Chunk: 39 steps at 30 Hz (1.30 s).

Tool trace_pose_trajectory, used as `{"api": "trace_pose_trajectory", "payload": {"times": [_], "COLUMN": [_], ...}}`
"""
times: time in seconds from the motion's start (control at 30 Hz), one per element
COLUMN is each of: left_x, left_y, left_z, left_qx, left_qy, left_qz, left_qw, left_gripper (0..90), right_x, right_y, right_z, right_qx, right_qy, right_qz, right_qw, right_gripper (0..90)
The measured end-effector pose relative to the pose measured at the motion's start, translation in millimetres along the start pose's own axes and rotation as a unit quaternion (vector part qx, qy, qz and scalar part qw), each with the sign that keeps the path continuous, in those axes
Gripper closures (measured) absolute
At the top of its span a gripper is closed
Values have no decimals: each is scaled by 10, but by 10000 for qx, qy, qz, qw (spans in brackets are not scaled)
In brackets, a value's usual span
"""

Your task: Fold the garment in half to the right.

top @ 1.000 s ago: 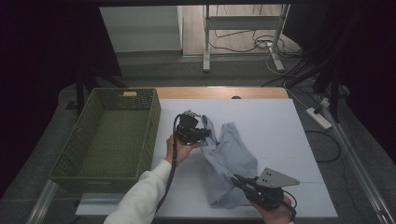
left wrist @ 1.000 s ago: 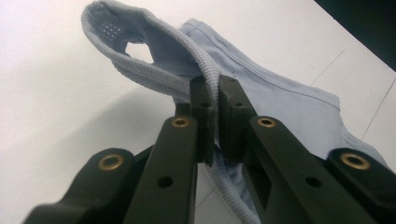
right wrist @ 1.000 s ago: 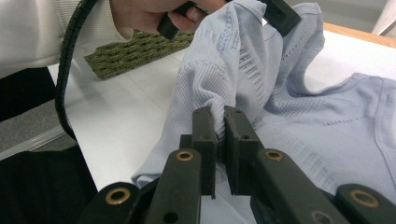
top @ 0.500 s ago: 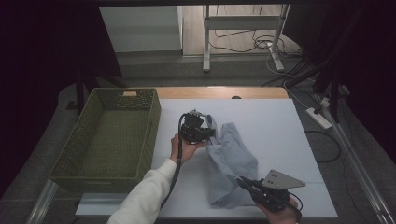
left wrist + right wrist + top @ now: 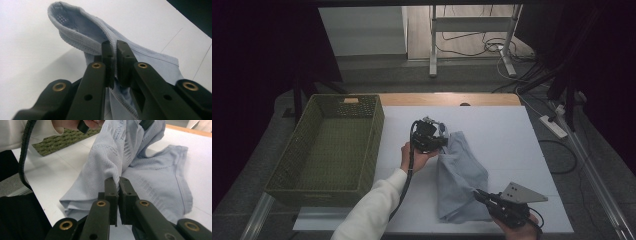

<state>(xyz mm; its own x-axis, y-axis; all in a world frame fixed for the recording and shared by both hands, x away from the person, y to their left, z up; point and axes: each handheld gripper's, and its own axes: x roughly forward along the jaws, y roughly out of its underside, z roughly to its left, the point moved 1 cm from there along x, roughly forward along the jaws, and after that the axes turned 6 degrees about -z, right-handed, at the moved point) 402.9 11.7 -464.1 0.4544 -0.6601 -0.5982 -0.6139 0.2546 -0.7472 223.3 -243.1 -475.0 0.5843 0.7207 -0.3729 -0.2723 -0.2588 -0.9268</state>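
A pale blue knitted garment (image 5: pixel 459 175) lies folded lengthwise on the white table top (image 5: pixel 512 135). My left gripper (image 5: pixel 438 141) is shut on its far end; its ribbed hem (image 5: pixel 82 41) is pinched between the black jaws of that gripper (image 5: pixel 115 53). My right gripper (image 5: pixel 478 194) is shut on the garment's near end, with a fold of the knit (image 5: pixel 110 162) clamped between its jaws (image 5: pixel 118 182) and lifted off the table. The rest of the garment (image 5: pixel 160 185) lies flat beyond.
A green woven basket (image 5: pixel 329 145) stands at the left of the table, its inside bare. A person's white sleeve (image 5: pixel 372 210) reaches in from the bottom. Cables and a power strip (image 5: pixel 553 126) lie on the floor to the right.
My left gripper has carried the garment's far end to the right, toward the table's middle. My right gripper has stayed where it was.
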Motion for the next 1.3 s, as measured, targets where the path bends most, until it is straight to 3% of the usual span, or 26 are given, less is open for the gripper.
{"api": "trace_pose_trajectory", "payload": {"times": [0.5,0.77,1.3], "left_x": [232,377,545], "left_y": [-68,-56,-31], "left_z": [-154,-256,-305], "left_qx": [98,262,288], "left_qy": [27,28,78], "left_qz": [170,277,389], "left_qw": [9998,9993,9988], "left_gripper": [843,840,791], "right_x": [-97,-100,-89], "right_y": [122,182,244], "right_z": [-100,-145,-191], "right_qx": [231,361,446], "right_qy": [128,178,194], "right_qz": [336,621,925], "right_qw": [9991,9973,9945], "right_gripper": [858,857,856]}}
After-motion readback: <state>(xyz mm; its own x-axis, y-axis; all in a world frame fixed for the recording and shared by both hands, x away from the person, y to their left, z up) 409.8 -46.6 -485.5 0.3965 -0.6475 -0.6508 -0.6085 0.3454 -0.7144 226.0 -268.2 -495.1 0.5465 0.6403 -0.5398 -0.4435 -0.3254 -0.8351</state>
